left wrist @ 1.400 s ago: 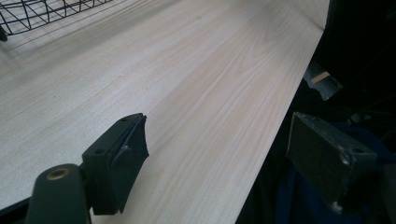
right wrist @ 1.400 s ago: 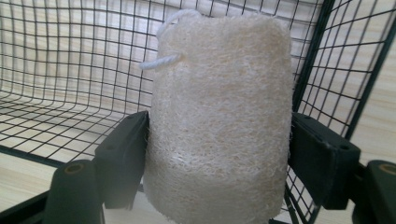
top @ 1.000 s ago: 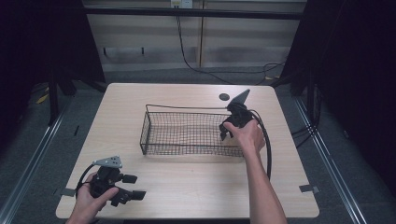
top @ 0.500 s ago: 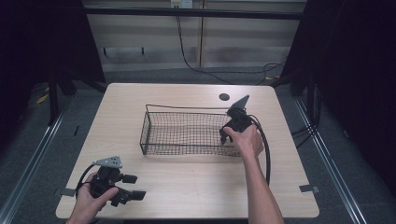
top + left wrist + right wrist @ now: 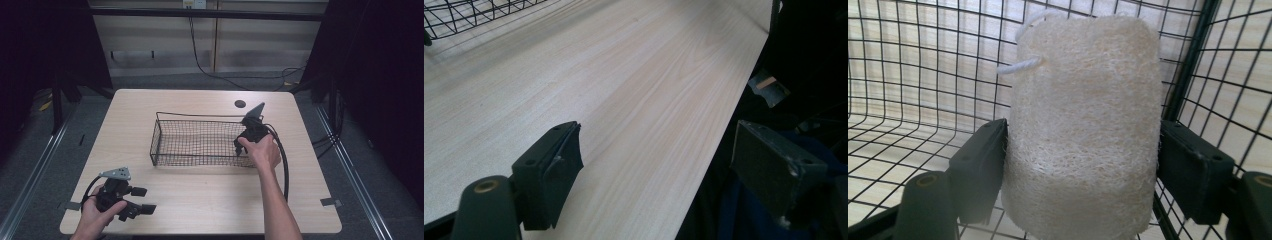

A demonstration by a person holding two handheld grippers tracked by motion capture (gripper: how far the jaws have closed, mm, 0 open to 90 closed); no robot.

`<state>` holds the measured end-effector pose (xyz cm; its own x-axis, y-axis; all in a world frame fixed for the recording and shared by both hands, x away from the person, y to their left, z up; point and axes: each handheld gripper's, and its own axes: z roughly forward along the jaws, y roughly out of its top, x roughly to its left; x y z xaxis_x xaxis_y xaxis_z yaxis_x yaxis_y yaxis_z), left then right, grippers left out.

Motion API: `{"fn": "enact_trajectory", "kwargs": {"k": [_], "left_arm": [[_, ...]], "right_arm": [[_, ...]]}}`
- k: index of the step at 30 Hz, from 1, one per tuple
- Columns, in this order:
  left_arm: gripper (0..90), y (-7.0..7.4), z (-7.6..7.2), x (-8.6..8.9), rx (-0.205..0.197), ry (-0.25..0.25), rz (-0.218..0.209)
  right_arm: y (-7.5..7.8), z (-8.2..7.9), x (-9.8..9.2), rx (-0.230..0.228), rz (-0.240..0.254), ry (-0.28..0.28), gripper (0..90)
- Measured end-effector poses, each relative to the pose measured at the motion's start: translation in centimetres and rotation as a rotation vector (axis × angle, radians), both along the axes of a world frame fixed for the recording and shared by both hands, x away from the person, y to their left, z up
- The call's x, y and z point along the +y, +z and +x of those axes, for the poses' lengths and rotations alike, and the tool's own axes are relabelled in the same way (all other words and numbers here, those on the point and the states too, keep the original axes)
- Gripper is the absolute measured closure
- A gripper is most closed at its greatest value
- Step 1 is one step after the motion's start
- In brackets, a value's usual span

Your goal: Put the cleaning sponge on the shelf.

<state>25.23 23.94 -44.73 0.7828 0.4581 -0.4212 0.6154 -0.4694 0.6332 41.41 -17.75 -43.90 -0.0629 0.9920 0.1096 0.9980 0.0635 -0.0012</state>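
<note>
In the high view, the right hand-held gripper (image 5: pixel 246 136) sits right of the frame's centre, dipped into the right end of the black wire basket (image 5: pixel 192 120), with the person's right hand (image 5: pixel 261 151) wrapped around its body and its cable looping down the right side of the tabletop (image 5: pixel 200 195). From up there the thing it holds cannot be made out behind the mesh. The right gripper view supplies it: a pale, fibrous loofah sponge (image 5: pixel 1083 130) stands in the middle of the frame, its two jaws pressed against the left and right sides, so the right hand-held gripper is clamped on it at about the sponge's width. A white cord loop (image 5: pixel 1020 62) hangs from the upper left of the sponge, and basket wires cross behind and below it, with a thick corner wire at the right of the frame; whether the sponge touches the basket floor cannot be told. The left hand-held gripper (image 5: pixel 136 200) lies at the lower left of the high view, held by the left hand (image 5: pixel 97 215) near the front edge of the tabletop, well apart from the basket. The left gripper view shows its jaws spread wide with nothing between them, one over bare wood, the other past the tabletop's edge, and a corner of the basket in the frame's upper left.
</note>
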Motion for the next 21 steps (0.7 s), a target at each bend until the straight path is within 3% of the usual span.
{"fn": "enact_trajectory", "kwargs": {"k": [21], "left_arm": [[19.7,0.06,-0.02,0.0,0.003,-0.003,0.0]], "right_arm": [[-0.44,-0.22,0.24,0.013,-0.022,-0.006,23.3]]}}
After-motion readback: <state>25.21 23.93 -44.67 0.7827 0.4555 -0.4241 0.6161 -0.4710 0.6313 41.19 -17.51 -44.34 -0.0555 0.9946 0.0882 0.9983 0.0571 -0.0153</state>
